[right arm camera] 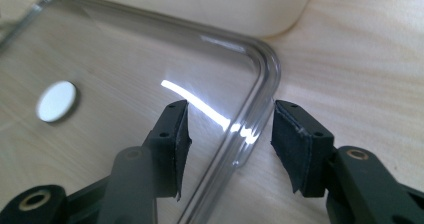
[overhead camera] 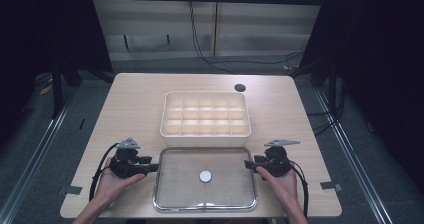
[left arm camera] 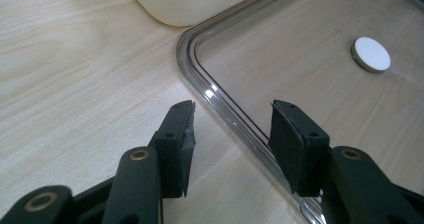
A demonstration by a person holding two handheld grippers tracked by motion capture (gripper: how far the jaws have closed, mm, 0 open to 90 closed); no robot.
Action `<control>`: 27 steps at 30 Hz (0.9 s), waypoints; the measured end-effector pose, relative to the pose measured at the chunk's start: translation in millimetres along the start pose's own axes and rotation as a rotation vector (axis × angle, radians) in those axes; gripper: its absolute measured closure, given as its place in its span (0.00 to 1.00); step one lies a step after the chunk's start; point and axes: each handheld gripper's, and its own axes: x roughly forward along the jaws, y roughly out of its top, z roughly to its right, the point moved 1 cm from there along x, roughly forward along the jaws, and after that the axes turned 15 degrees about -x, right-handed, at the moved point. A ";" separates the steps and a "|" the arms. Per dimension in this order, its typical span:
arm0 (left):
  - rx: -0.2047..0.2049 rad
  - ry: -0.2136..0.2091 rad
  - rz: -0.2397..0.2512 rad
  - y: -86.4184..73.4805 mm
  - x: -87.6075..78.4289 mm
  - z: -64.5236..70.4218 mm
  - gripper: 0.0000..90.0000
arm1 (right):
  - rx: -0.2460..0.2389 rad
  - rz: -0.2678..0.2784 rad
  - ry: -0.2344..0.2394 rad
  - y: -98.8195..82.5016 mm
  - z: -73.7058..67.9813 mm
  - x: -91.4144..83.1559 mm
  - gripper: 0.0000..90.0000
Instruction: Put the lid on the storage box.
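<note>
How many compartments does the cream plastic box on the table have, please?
15. The cream rectangular plastic organiser box sits on the table beyond the clear lid. Its dividers form three rows of five: far, middle and near. All look empty, though the near row's floors are partly hidden.

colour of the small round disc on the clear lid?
White disc, with a greyish rim; clearest in the left gripper view.
</note>
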 end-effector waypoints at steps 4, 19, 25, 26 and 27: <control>0.007 -0.008 -0.020 -3.2 3.5 1.5 0.60 | 0.005 0.012 -0.012 -0.6 2.7 -1.1 0.57; 0.040 -0.035 -0.057 -6.6 15.3 8.7 0.66 | -0.013 -0.020 -0.033 -2.6 -2.7 7.2 0.60; 0.053 -0.033 -0.061 -6.8 15.1 9.0 0.68 | -0.005 -0.005 -0.042 -2.6 -3.6 8.9 0.60; 0.051 -0.035 -0.063 -6.6 15.0 8.4 0.69 | 0.007 0.003 -0.041 -3.1 -3.4 9.1 0.60; 0.051 -0.035 -0.063 -6.6 15.0 8.4 0.69 | 0.007 0.003 -0.041 -3.1 -3.4 9.1 0.60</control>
